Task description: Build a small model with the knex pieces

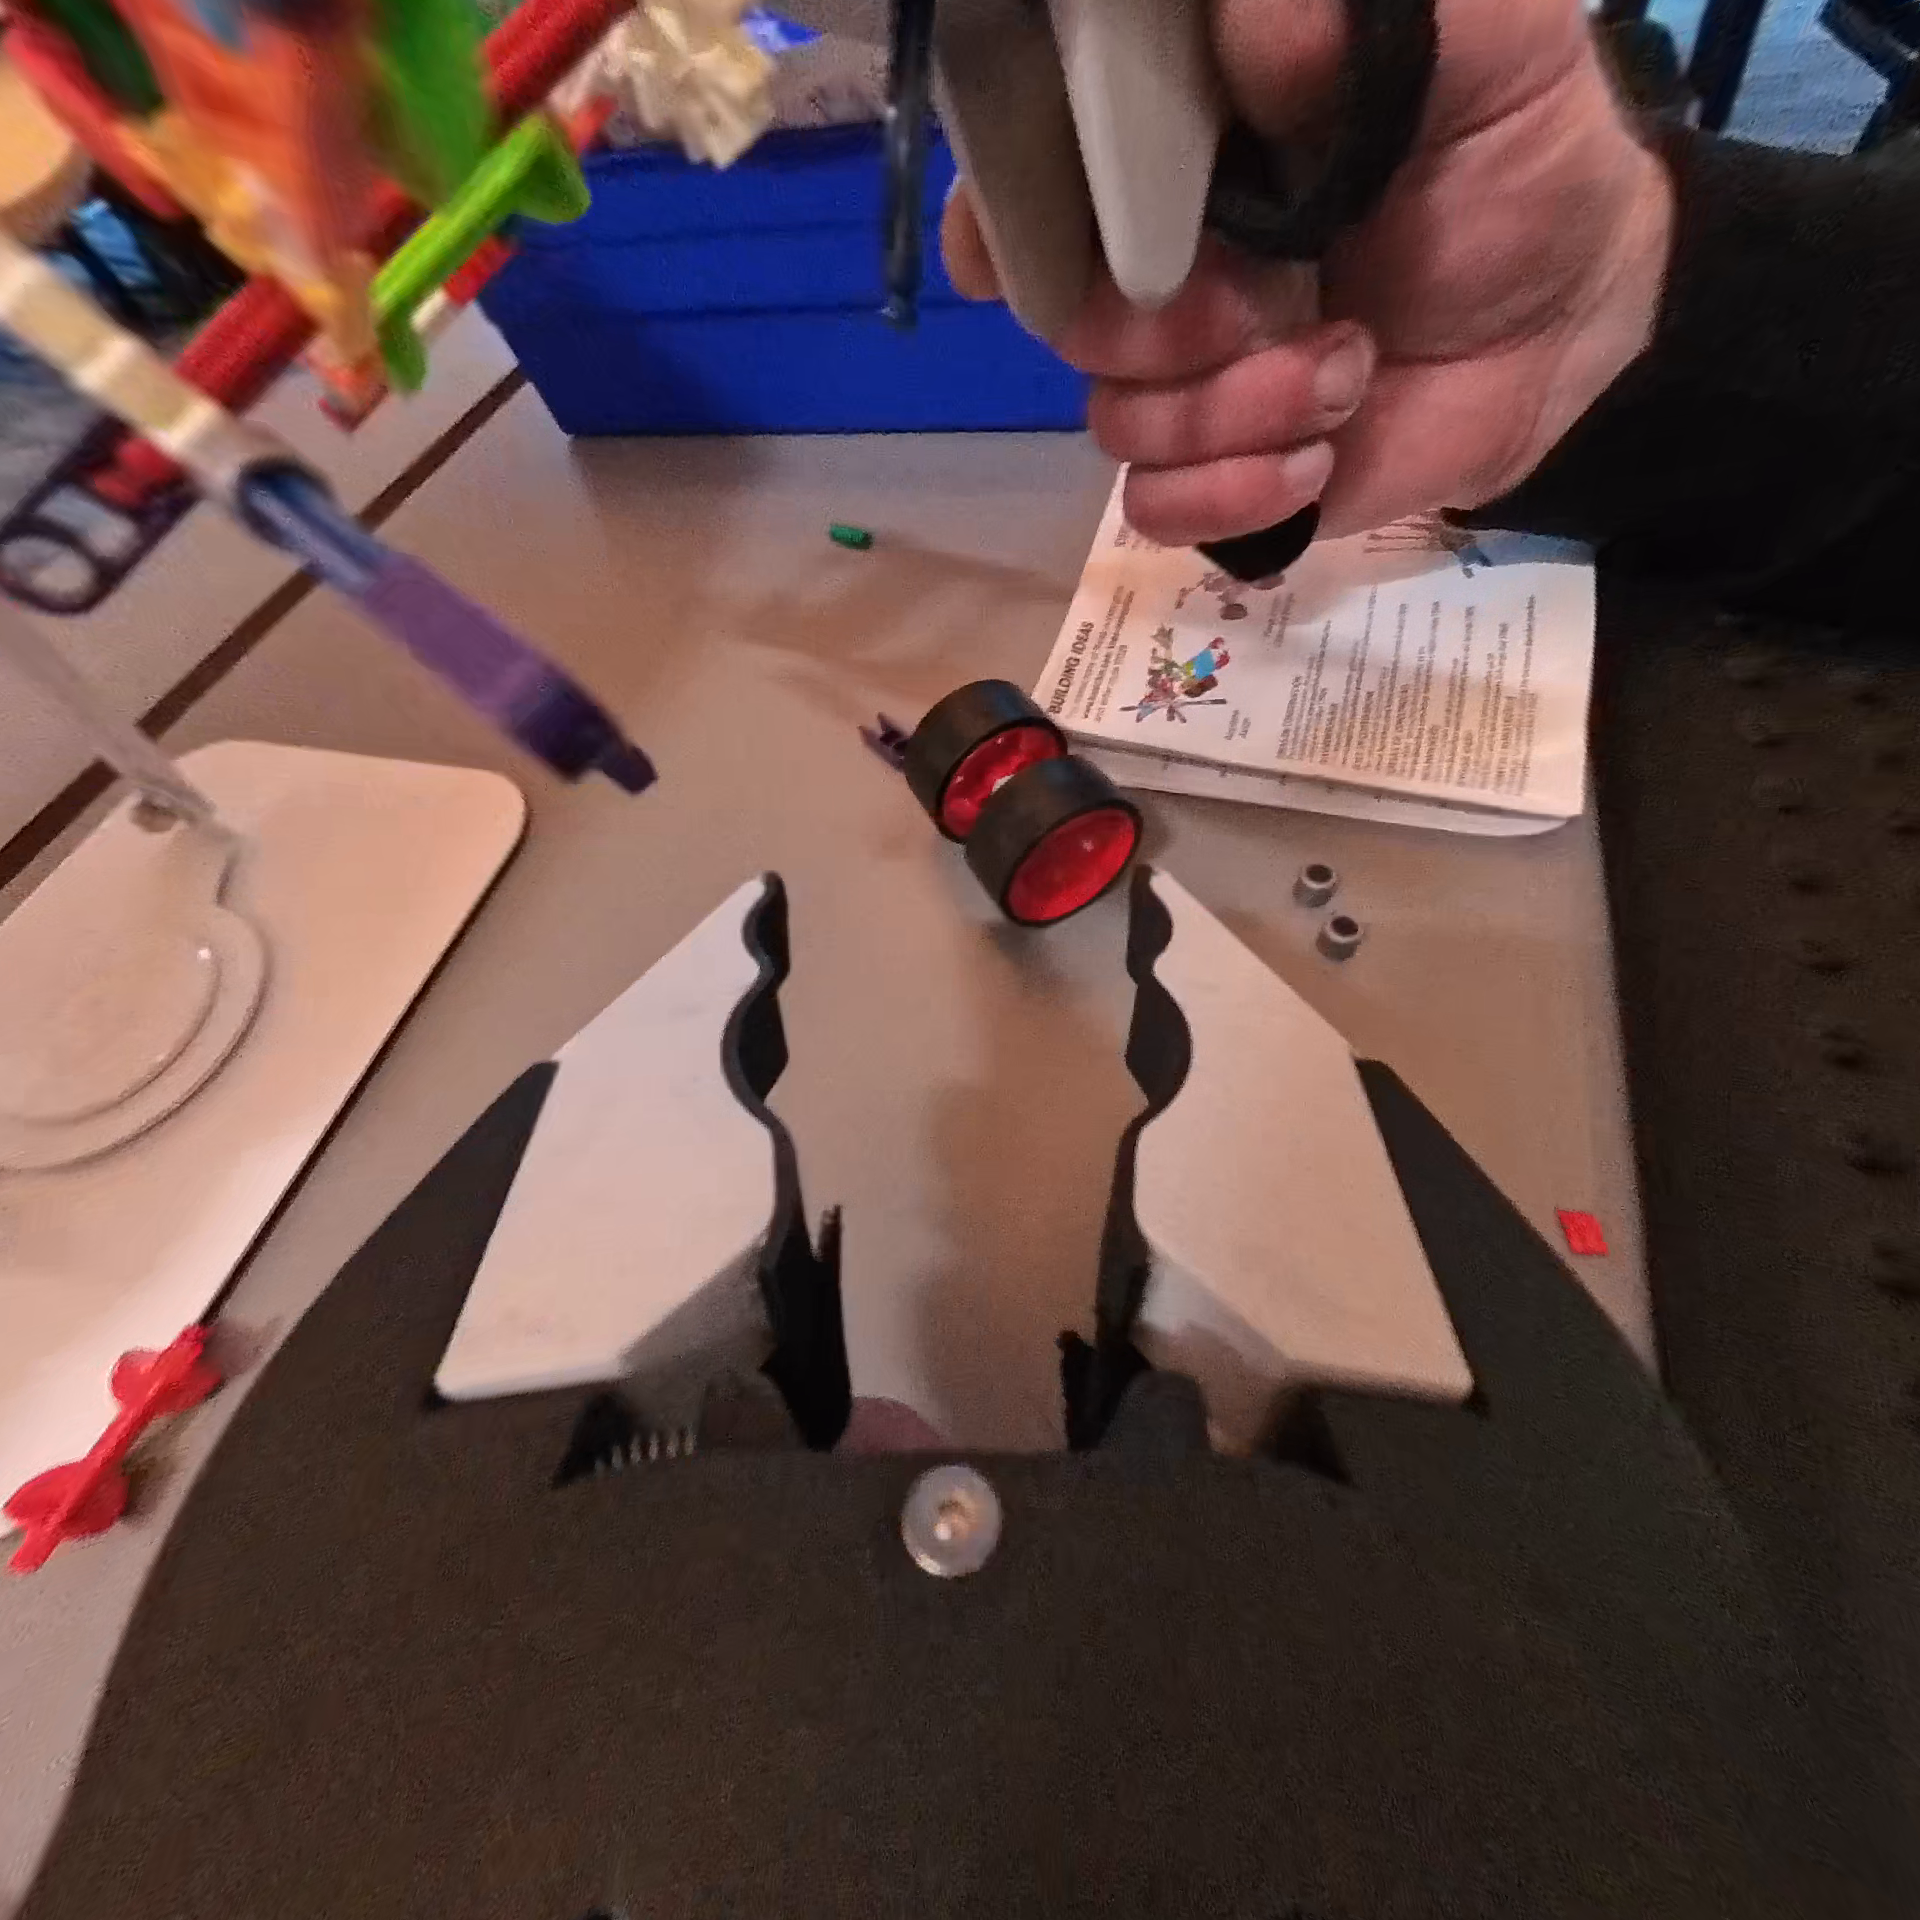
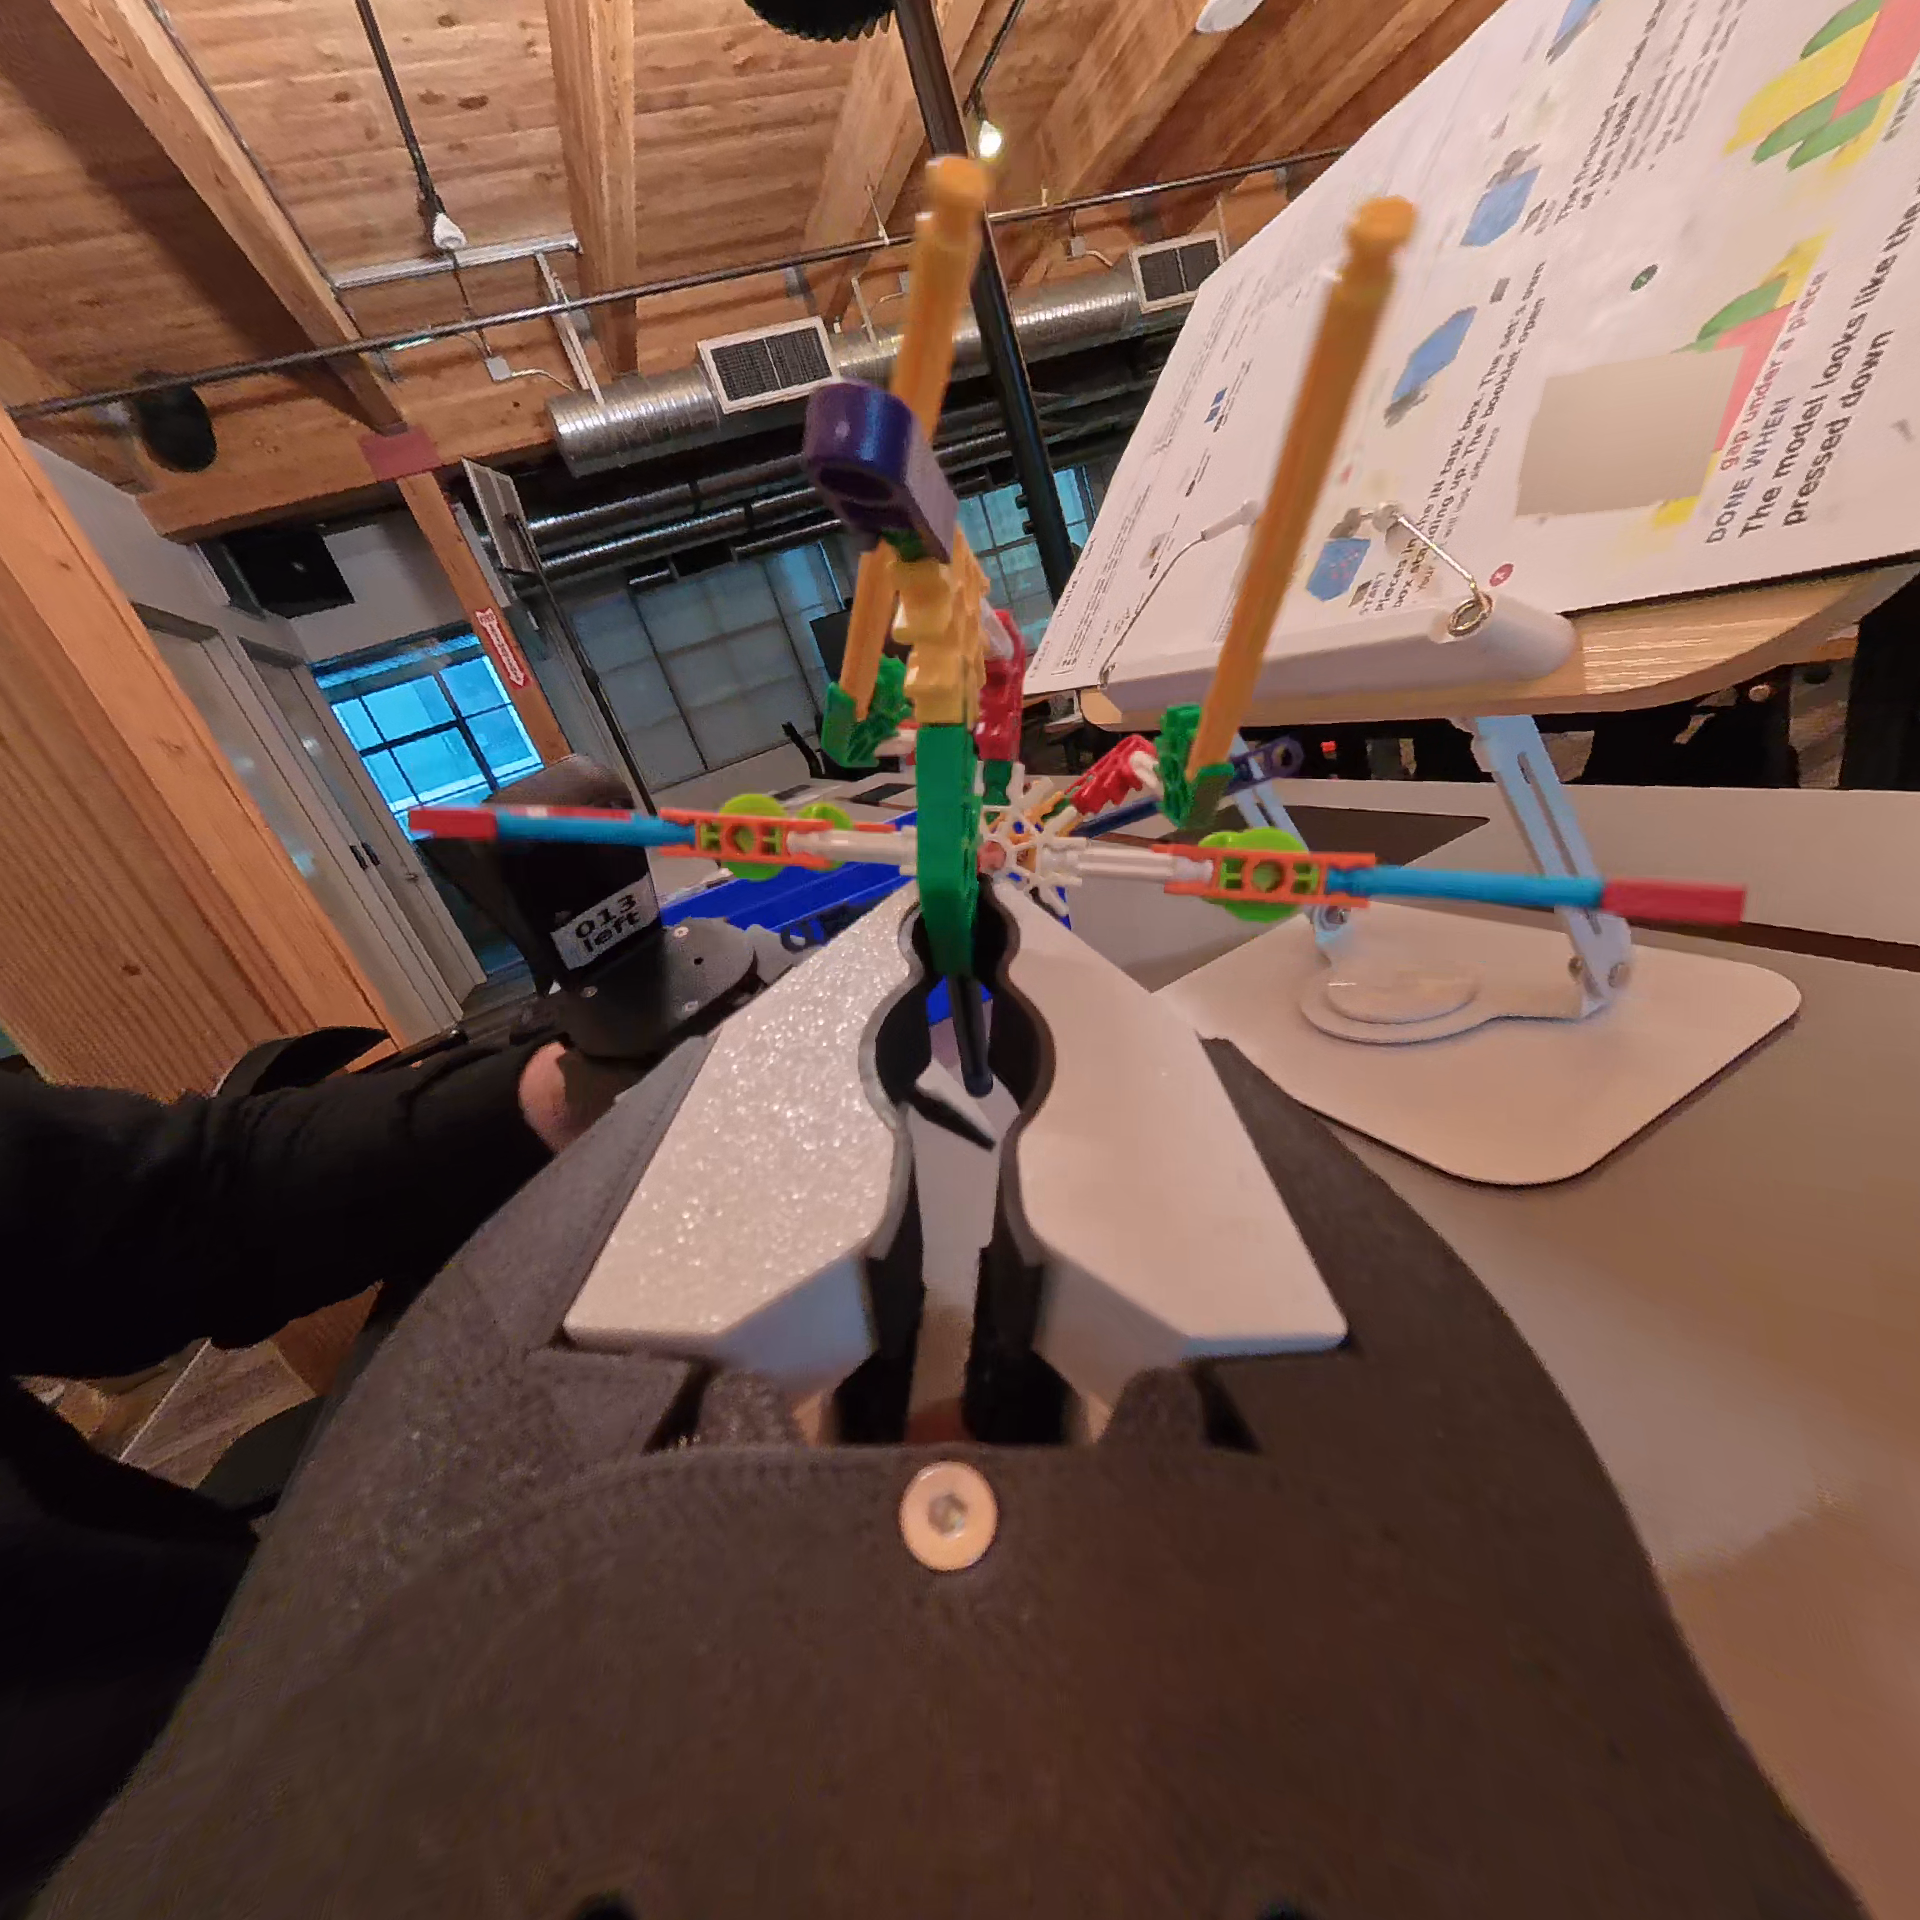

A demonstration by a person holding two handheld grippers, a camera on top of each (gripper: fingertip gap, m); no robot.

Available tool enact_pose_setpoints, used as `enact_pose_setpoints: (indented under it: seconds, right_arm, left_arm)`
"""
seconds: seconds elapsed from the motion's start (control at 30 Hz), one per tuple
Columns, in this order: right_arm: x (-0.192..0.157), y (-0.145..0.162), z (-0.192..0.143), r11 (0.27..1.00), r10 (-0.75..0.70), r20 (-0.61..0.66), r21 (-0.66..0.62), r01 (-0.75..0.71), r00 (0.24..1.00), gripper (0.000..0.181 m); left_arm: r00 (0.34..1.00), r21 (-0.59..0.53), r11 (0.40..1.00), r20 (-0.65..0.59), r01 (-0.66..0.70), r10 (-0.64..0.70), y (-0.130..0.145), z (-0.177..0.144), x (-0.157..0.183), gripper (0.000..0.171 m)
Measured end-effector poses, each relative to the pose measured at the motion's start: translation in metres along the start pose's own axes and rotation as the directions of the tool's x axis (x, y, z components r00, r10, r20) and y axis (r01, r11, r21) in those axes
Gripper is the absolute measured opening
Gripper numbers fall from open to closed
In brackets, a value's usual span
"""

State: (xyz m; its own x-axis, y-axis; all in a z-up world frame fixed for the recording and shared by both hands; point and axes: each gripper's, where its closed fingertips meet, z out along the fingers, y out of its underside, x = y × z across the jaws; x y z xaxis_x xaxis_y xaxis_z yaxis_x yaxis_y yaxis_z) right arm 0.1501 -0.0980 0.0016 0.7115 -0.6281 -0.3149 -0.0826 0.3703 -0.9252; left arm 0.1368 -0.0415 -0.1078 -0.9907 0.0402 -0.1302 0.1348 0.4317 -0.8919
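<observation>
Your right gripper (image 2: 961,940) is clenched on the green plastic strip at the heart of a multicoloured rod-and-connector construction model (image 2: 1023,842), held aloft before a white tilted document stand (image 2: 1475,997), the model's blue-and-red arms running crosswise and its yellow rods rising above the jaws. Your left gripper (image 1: 956,894) hangs released and empty over the grey table (image 1: 644,623), nearest a pair of black toy wheels with red hubs (image 1: 1023,800) lying just ahead and slightly right of its fingertips, their shared axle slanting away from you. Beyond sit a printed white instruction booklet (image 1: 1351,696) and a blue plastic bin (image 1: 769,301).
</observation>
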Motion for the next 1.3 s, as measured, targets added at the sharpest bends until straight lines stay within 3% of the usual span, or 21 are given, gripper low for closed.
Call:
enact_pose_setpoints:
  seconds: [0.13,0.2,0.23,0.3,0.4,0.47,0.6,0.73,1.07,1.3]
  right_arm:
    - [-0.005,-0.001,0.0,1.0,-0.003,0.027,0.001,0.003,1.0,0.001]
    - [-0.007,-0.003,-0.002,1.0,-0.013,0.039,0.008,0.013,0.999,0.001]
    - [-0.008,-0.004,-0.003,1.0,-0.02,0.044,0.012,0.02,0.999,0.001]
    - [-0.012,-0.007,-0.006,0.999,-0.046,0.053,0.022,0.045,0.998,0.001]
    - [-0.018,-0.008,-0.009,0.997,-0.07,0.078,0.028,0.068,0.995,0.001]
    - [-0.021,-0.006,-0.009,0.997,-0.081,0.095,0.018,0.079,0.992,0.0]
    - [-0.028,-0.004,-0.009,0.995,-0.098,0.13,0.018,0.096,0.987,0.0]
    - [-0.032,-0.006,-0.01,0.995,-0.099,0.159,0.028,0.095,0.982,0.0]
    - [-0.026,-0.012,-0.016,0.997,-0.071,0.153,0.051,0.064,0.986,0.001]
    - [-0.02,-0.021,-0.024,0.993,-0.105,0.087,0.07,0.099,0.991,0.014]
  left_arm:
    - [0.993,0.052,0.998,0.109,0.045,-0.05,0.0,-0.011,-0.028,0.062]
    - [0.982,0.104,0.99,0.151,0.095,-0.11,-0.005,-0.016,-0.046,0.048]
    - [0.979,0.149,0.983,0.158,0.108,-0.132,-0.011,-0.02,-0.053,0.051]
    - [0.978,0.236,0.957,0.086,0.166,-0.191,-0.028,-0.028,-0.061,0.068]
    - [0.964,0.371,0.891,-0.056,0.261,-0.259,-0.055,-0.038,-0.066,0.072]
    - [0.974,0.41,0.883,-0.076,0.227,-0.215,-0.064,-0.039,-0.061,0.067]
    - [0.965,0.442,0.863,-0.196,0.245,-0.174,-0.083,-0.039,-0.044,0.063]
    - [0.95,0.463,0.84,-0.256,0.281,-0.177,-0.089,-0.044,-0.045,0.048]
    - [0.961,0.504,0.837,-0.262,0.213,-0.088,-0.103,-0.04,-0.04,0.038]
    - [0.963,0.536,0.826,-0.267,0.176,-0.032,-0.116,-0.038,-0.041,0.035]
